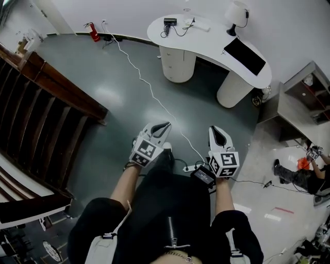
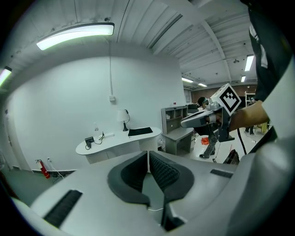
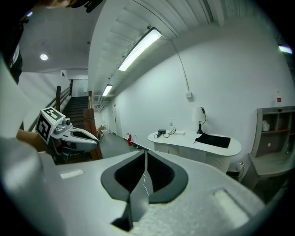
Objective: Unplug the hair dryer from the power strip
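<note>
1. left gripper (image 1: 161, 126) is held out at about waist height over the grey floor (image 1: 103, 98). its pads are pressed together with nothing between them. reads as a carrying posture, not a working one.
2. right gripper (image 1: 219, 133) sits level with it on the right. its jaws are likewise closed flat on each other and empty. each gripper's own camera catches the other alongside, well apart.
3. power strip (image 1: 190, 168), white, lies on the floor below the right gripper, close in, almost underfoot. a white cable (image 1: 149, 87) runs from it to the far-left wall, so the strip lies where its lead allows.
4. black object (image 1: 202, 175) touches the strip's right end and is partly covered by the right gripper's marker cube. probably the hair dryer or its plug, but too hidden to tell which. a thin dark cord (image 1: 252, 181) trails off right from there.
5. both tools point forward and only slightly down, toward the far white desk (image 1: 211, 44) with its lamp (image 1: 236, 13), not at the strip. judgement: this is the approach, the unplugging has not begun, and neither tool is down at the plug.
6. the next move calls for lowering both tools and opening them. one would pin the strip and the other would take the plug body, since a loose strip would likely lift with the pull.
</note>
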The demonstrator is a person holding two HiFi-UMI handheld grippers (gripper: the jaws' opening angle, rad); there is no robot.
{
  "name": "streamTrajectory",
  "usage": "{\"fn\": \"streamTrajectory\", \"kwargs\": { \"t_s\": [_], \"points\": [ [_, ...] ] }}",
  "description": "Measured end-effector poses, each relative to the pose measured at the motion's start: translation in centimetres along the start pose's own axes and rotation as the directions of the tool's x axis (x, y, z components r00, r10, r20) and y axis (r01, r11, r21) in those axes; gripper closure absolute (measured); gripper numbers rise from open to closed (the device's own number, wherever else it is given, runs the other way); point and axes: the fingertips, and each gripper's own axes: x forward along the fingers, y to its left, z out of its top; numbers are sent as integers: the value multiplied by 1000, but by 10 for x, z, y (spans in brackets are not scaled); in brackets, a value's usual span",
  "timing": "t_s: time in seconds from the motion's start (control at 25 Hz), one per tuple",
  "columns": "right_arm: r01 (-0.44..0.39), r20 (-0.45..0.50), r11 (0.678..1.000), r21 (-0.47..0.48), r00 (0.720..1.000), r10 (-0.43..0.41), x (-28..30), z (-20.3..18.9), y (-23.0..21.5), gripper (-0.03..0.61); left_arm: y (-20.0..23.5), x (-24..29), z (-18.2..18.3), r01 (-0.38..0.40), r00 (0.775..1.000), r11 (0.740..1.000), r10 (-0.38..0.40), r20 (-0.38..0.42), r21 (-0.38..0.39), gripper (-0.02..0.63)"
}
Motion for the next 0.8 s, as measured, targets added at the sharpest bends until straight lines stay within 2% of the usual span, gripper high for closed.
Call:
{"fn": "streamTrajectory", "kwargs": {
  "t_s": [0.28,0.56,0.8],
  "points": [
    [36,-8,999,18,999,-36,66,26,-23,571,63,43,12,38,999,999,-38,-14,15,592],
    [51,-13,998,21,999,-51,132,41,-22,571,128,65,0,53,998,999,-52,-35,9,592],
    [83,6,996,14,997,-83,164,57,-26,572,168,75,-6,59,998,998,-59,-36,-2,592]
  ]
}}
